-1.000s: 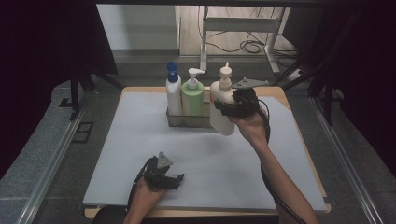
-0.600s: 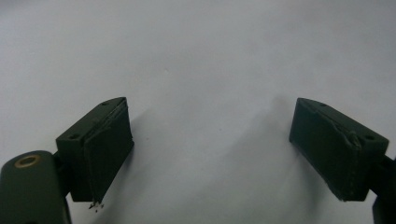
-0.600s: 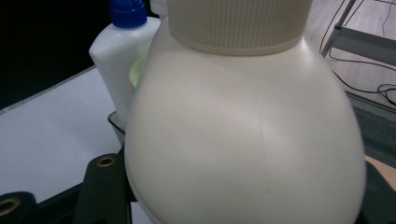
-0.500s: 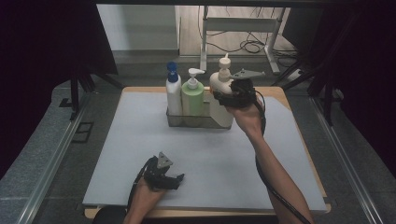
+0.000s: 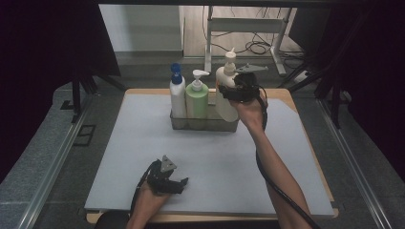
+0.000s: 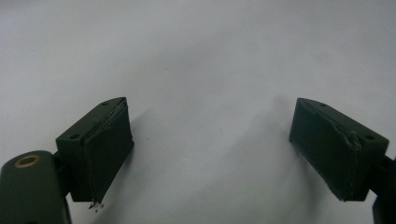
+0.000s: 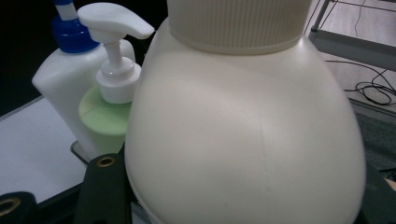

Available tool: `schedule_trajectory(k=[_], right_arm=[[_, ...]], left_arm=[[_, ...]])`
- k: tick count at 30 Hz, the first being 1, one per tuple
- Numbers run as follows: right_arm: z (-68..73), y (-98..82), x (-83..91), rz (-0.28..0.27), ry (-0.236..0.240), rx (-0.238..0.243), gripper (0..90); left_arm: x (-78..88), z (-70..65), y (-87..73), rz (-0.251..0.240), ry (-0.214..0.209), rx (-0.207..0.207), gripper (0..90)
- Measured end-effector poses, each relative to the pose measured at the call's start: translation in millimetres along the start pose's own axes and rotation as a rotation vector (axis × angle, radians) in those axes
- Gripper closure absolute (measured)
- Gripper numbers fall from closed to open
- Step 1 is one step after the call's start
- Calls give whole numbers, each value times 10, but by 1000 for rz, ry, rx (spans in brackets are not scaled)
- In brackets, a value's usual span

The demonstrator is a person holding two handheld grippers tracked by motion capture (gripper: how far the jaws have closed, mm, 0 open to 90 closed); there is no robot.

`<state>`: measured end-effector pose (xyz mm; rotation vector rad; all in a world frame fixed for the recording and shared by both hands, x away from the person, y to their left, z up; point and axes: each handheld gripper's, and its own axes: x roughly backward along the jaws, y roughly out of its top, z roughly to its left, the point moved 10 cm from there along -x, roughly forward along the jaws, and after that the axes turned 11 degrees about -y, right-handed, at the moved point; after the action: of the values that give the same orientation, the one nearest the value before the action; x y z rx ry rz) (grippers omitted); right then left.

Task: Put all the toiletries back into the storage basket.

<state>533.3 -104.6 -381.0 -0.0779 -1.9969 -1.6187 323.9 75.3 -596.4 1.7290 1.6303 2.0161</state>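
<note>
While the grey mat point(image 5: 143, 143) covers most of the wooden table point(image 5: 305, 143), a clear rectangular bin point(image 5: 205, 125) sits toward its far middle, holding a white bottle with a blue cap point(image 5: 177, 98) at the left and a green bottle with a white pump point(image 5: 197, 98) just beside it. Cream pump bottle point(image 5: 225, 90): upright, at the bin's right end, its base low behind the bin's right wall; whether it rests on the bin floor cannot be told. Right gripper point(image 5: 236, 90): jaws clamped on the upper body of the cream bottle point(image 7: 243, 130), whose rounded shoulder bulges between them in the right gripper view, green bottle point(image 7: 105, 116) and blue-capped bottle point(image 7: 60, 88) close behind at the left. Left gripper point(image 5: 179, 183): low over the near part of the mat, well apart from the bin; jaws spread wide, bare mat point(image 6: 205, 70) between the pads point(image 6: 107, 149).
</note>
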Motion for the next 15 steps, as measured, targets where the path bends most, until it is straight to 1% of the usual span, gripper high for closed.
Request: schedule_trajectory(k=[7, 11, 15], right_arm=[[-19, 24, -144, -1, -21, 1, 398], [-25, 26, -218, -3, -24, -8, 398], [-41, 11, -299, -7, -34, -4, 398]], left_arm=[[1, 2, -1, 1, 1, -1, 125], [1, 2, -1, 2, 1, -2, 125], [1, 3, -1, 1, 1, -2, 125]])
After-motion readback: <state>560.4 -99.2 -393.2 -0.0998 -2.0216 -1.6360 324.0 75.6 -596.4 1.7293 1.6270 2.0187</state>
